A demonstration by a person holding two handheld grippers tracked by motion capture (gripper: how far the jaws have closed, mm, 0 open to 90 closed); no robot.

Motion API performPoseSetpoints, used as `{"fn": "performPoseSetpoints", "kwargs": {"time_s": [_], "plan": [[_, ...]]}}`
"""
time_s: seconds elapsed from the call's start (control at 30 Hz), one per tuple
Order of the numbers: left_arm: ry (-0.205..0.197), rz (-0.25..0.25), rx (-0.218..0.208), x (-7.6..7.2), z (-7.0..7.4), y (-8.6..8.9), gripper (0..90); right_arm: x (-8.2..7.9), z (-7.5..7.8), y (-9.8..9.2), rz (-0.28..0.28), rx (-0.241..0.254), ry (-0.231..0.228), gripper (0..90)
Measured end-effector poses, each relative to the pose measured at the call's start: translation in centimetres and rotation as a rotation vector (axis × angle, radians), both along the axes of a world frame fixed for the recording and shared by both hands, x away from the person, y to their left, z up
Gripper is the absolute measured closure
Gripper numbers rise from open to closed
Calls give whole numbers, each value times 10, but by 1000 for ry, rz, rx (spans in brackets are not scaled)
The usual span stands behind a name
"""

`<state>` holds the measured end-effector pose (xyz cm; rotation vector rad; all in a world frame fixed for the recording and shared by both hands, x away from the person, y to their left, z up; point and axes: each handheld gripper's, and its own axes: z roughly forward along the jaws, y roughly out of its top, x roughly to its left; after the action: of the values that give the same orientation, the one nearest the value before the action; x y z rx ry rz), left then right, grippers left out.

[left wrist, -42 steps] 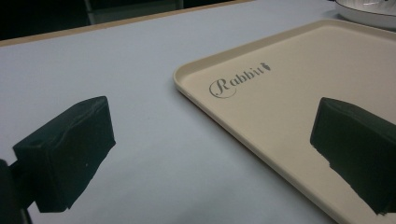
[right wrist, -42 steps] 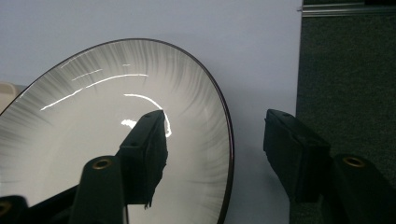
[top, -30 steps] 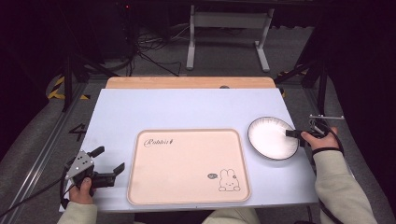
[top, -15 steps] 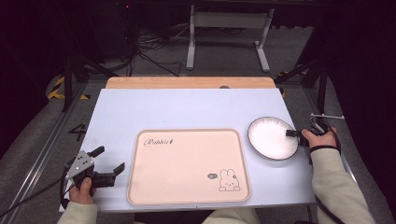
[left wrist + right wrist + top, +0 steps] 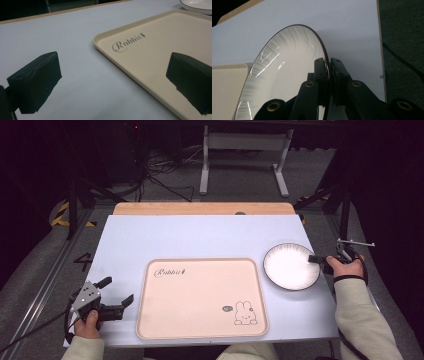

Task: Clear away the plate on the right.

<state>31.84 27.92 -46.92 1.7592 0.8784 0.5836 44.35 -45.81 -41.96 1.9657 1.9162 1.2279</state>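
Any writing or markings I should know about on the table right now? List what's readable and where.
"Rabbit", in script with a small carrot mark after it: top left of the beige tray.
Small dark badge beside the rabbit drawing on the tray: too small to read.
Plate: no text.

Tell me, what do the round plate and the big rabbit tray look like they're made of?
The plate looks like glazed ceramic: white and glossy, with bright glints, grey brushed streaks near the rim and a thin dark edge. The tray looks like matte plastic or melamine: smooth, even beige, with a rounded moulded rim and printed "Rabbit" lettering. Neither is certain from looks alone.
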Motion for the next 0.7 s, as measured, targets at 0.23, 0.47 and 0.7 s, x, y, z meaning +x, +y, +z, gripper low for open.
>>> {"fn": "performPoseSetpoints", "kwargs": {"time_s": [0.23,0.47,0.7], "plan": [[0,0,-1,0,0,0,3,-1,7,4,-10,11,-17,843],[-1,1,-1,0,0,0,3,-2,16,9,0,8,-46,835],[-1,0,-3,0,0,0,3,-4,26,13,5,1,-75,831]]}}
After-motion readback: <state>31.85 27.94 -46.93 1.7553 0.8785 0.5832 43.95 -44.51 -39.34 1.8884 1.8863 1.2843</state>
